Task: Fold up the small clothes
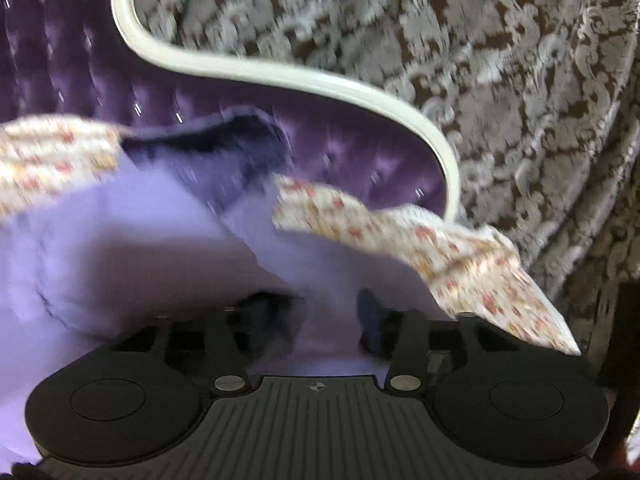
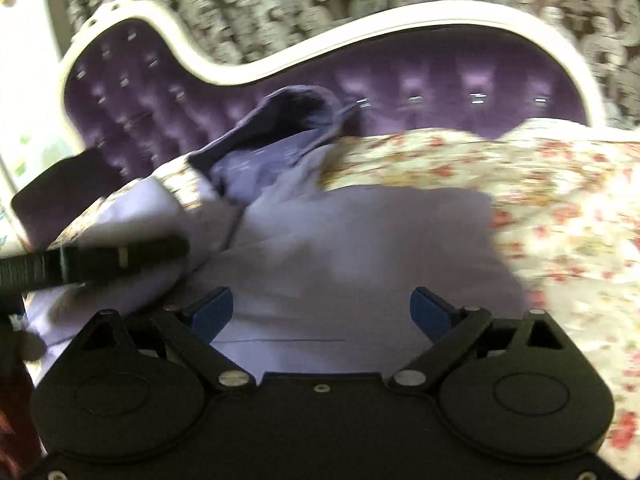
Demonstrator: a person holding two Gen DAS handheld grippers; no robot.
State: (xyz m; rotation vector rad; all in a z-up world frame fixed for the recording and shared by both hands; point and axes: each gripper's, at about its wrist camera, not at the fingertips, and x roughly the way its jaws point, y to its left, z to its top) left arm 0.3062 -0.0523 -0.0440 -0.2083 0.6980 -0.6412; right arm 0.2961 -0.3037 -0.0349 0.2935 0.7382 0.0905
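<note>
Both tools open, right view alone shows left tool (image 2: 120, 256)

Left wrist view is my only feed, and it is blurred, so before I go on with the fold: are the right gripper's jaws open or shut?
Observer: Open. The right gripper has its blue pads wide apart, with nothing pinched between them.
Operator: What lies ahead of it?
Observer: The lavender garment, spread on the bed just beyond the pads.
Operator: And on the right of the garment?
Observer: There the floral bedding is bunched along its edge, running back to the tufted purple headboard.
</note>
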